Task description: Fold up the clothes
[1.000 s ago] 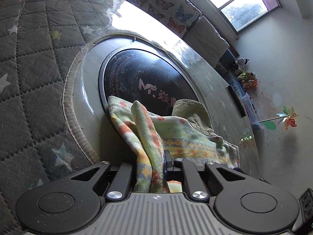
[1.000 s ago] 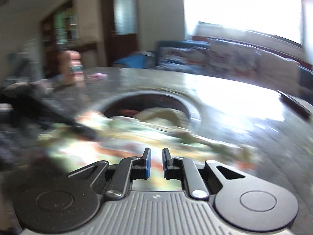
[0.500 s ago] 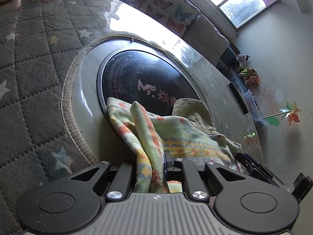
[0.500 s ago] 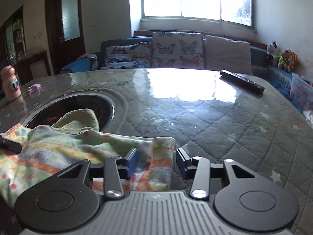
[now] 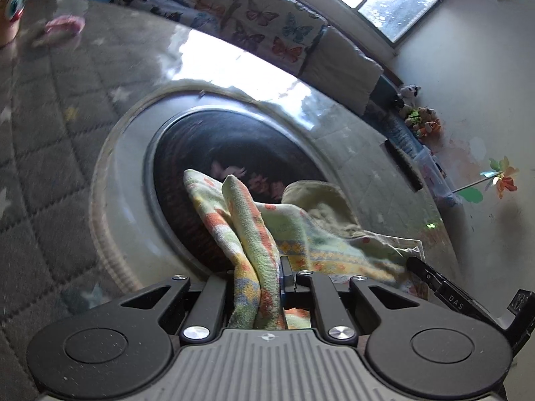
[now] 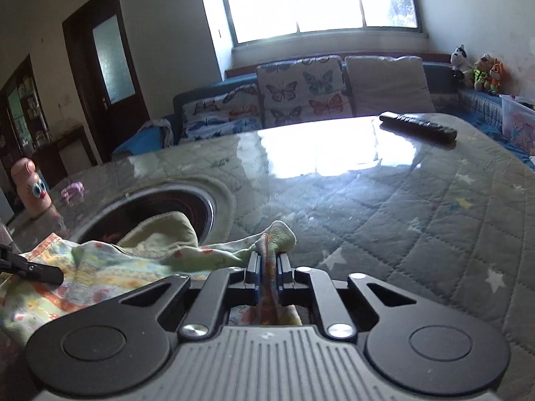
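On the quilted table (image 6: 418, 220), a small patterned garment (image 5: 317, 244) is spread part way over the round dark plate (image 5: 207, 153) set in the tabletop. 1 bunched edge is pinched tight by the left gripper (image 5: 267, 277). Another edge is pinched by the right gripper (image 6: 267, 264), whose jaws have just been closed on the cloth. Both ends are held, but no neat fold is seen yet. Most of the folding is judged to be left.

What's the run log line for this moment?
left gripper: shut on garment | right gripper: just closed on garment corner | stage: both ends pinched, fold pending
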A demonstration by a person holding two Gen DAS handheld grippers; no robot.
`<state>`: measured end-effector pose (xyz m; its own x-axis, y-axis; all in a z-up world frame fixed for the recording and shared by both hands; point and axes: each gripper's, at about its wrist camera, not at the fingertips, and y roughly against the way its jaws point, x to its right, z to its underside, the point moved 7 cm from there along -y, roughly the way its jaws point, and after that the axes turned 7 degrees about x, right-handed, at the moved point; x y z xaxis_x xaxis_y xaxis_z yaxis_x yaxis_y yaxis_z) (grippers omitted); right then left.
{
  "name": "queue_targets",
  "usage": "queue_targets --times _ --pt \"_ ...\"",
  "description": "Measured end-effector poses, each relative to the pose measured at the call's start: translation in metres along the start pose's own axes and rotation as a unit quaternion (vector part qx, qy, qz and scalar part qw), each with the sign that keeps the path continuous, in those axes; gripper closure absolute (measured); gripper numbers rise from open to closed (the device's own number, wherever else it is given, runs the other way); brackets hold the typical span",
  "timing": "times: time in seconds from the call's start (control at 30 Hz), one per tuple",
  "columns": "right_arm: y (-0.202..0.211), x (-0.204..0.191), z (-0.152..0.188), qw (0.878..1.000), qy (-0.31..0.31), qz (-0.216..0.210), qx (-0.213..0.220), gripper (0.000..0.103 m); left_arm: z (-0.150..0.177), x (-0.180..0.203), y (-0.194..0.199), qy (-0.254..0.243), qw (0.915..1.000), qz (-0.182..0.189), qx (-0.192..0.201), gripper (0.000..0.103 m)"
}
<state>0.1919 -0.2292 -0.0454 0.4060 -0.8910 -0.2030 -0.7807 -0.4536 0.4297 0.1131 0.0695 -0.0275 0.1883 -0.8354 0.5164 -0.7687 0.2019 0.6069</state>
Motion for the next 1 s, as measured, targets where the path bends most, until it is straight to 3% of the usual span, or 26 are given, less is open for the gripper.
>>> queue_targets --times 0.27,0.63,0.9,1.0 --pt "0.046 0.064 -0.029 0.996 -0.005 0.078 0.05 0.095 -0.013 0.094 -0.038 -0.083 0.995 0.055 -0.003 0.092" --pt "0.082 0.168 -0.045 0.977 -0.023 0.199 0.072 0.095 0.001 0.224 -0.124 -0.195 0.9739 0.112 -0.03 0.092" --pt "0.081 0.215 -0.037 0.966 -0.034 0.248 0.06 0.095 0.025 0.252 -0.17 -0.232 0.9651 0.101 -0.068 0.091" --pt "0.074 0.221 -0.027 0.964 -0.035 0.261 0.037 0.094 0.032 0.248 -0.176 -0.246 0.963 0.082 -0.074 0.083"
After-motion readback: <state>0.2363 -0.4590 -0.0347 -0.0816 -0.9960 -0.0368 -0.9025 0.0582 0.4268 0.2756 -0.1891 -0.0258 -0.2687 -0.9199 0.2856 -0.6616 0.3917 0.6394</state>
